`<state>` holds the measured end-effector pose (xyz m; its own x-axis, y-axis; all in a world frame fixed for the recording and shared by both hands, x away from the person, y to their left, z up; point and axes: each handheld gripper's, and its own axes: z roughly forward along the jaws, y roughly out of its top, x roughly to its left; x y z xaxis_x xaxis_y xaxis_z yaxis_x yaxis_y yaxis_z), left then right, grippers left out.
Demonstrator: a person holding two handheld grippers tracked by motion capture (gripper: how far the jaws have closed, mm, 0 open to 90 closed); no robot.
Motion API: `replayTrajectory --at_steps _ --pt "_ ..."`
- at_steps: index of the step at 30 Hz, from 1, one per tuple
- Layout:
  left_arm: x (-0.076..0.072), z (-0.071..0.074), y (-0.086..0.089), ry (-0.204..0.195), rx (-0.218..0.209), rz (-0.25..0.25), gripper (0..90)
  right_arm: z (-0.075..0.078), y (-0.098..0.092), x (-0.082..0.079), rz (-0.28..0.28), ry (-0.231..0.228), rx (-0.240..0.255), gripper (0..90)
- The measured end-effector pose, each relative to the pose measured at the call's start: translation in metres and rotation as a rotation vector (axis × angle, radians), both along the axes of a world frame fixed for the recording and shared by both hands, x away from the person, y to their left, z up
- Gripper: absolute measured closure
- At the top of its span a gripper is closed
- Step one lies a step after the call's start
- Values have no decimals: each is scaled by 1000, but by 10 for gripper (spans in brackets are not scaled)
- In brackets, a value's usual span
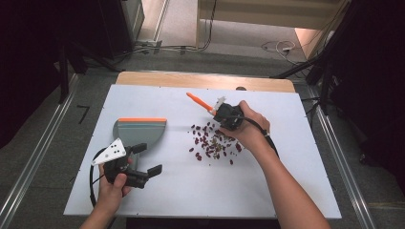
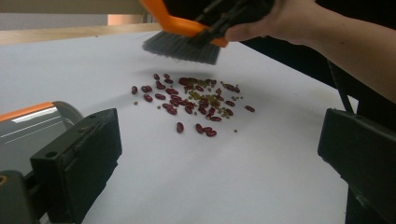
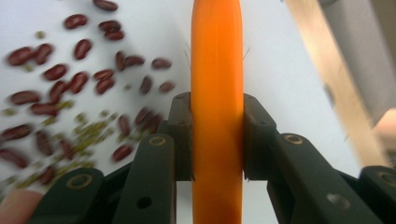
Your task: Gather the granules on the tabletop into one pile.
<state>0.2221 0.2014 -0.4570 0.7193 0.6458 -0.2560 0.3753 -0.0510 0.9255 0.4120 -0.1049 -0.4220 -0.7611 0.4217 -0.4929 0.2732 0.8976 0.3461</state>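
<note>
A small brush with an orange handle (image 1: 198, 101) and grey bristles (image 2: 182, 44) hangs just above the far side of a loose pile of red beans and small green beans (image 1: 212, 142). My right gripper (image 1: 224, 114) is shut on that handle (image 3: 217, 93), and the beans (image 3: 70, 84) lie to its left. A grey dustpan with an orange edge (image 1: 141, 130) rests on the white board to the left of the pile. My left gripper (image 1: 149, 159) stands open just in front of the dustpan (image 2: 28, 130). It holds nothing and faces the beans (image 2: 191, 100).
The white board (image 1: 191, 186) covers a wooden table whose far edge (image 1: 205, 80) shows behind it. Metal rails run along both sides of the table. Cables lie on the floor at the back, and dark stands flank the table.
</note>
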Motion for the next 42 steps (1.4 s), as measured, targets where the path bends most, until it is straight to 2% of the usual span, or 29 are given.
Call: replayTrajectory --at_steps 2,4,6,7,9,10,14,20,28,30,32,34,36,38,42 --pt "-1 0 0 -2 -1 -4 4 -3 9 10 24 -2 -18 687" --pt "-1 0 1 -1 -2 -5 3 -10 14 19 91 -28 -58 687" --pt "-2 0 1 -2 -5 -5 4 -19 19 24 129 -22 -91 687" --pt "-2 0 2 -1 -3 -6 4 -24 20 24 128 -10 -100 687" --pt "-1 -1 2 1 -2 -8 4 -26 21 23 122 22 -61 686" --pt "-1 -1 2 2 -5 -9 4 -27 21 20 118 45 -60 683" --pt "-1 0 2 2 -11 -9 4 -29 18 12 134 70 -63 680" --pt "-1 0 1 1 -10 -8 4 -30 13 -10 211 92 -86 678" --pt "-1 0 0 5 -13 -13 4 -29 6 -32 267 125 -102 677" --pt "0 0 0 6 -6 -13 4 -28 6 -34 281 125 -113 677" --pt "0 0 0 6 -6 -13 4 -25 5 -33 282 104 -109 679" --pt "0 0 0 6 -9 -13 4 -17 2 -29 266 91 -66 685" --pt "0 -1 0 6 -10 -12 4 -9 0 -25 252 57 -29 686" --pt "1 -1 1 7 -10 -12 4 -2 2 -20 240 58 2 686" --pt "1 -1 0 11 -7 -15 4 -1 18 -8 290 37 -36 685"
